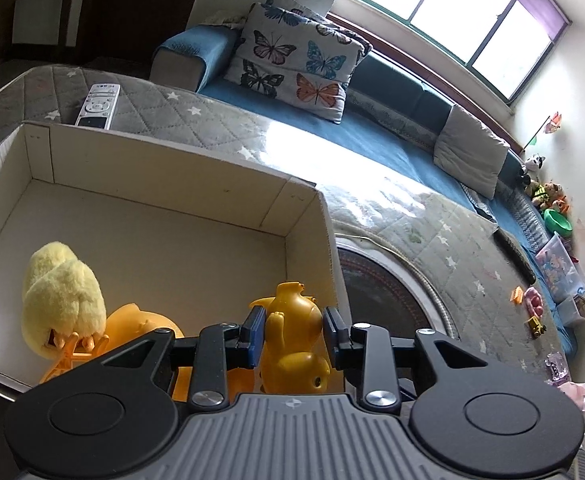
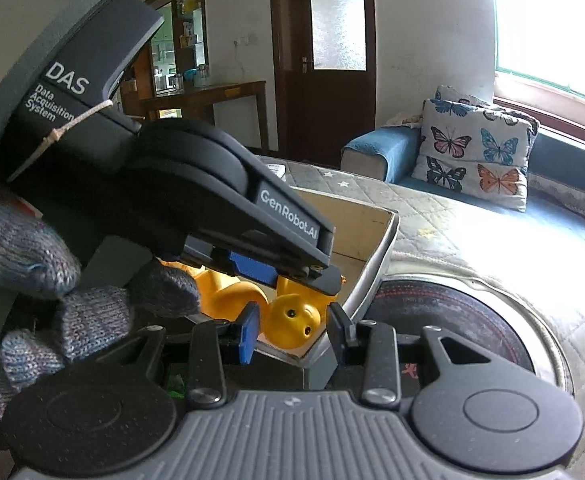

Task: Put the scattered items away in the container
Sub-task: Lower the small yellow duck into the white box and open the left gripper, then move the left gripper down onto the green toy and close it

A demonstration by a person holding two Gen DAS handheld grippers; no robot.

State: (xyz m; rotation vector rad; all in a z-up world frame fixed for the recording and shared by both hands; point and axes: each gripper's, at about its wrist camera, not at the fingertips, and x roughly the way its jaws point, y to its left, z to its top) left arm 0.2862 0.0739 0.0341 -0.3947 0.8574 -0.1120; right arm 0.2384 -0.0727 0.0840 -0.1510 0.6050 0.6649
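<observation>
A white cardboard box (image 1: 164, 204) sits on a grey quilted mat. In the left wrist view my left gripper (image 1: 292, 330) is shut on a yellow plastic duck toy (image 1: 292, 320) and holds it over the box's right side. A fluffy yellow chick (image 1: 62, 300) and another orange plastic toy (image 1: 140, 324) lie in the box. In the right wrist view my right gripper (image 2: 294, 334) is open and empty at the box's near corner (image 2: 372, 272). The left gripper body (image 2: 196, 192) fills the upper left there, with the duck (image 2: 292, 320) under it.
A remote control (image 1: 98, 105) lies on the mat behind the box. A round dark disc (image 1: 388, 300) sits right of the box. Small toys (image 1: 532, 312) lie on the mat at far right. A blue sofa with a butterfly cushion (image 1: 292, 64) stands behind.
</observation>
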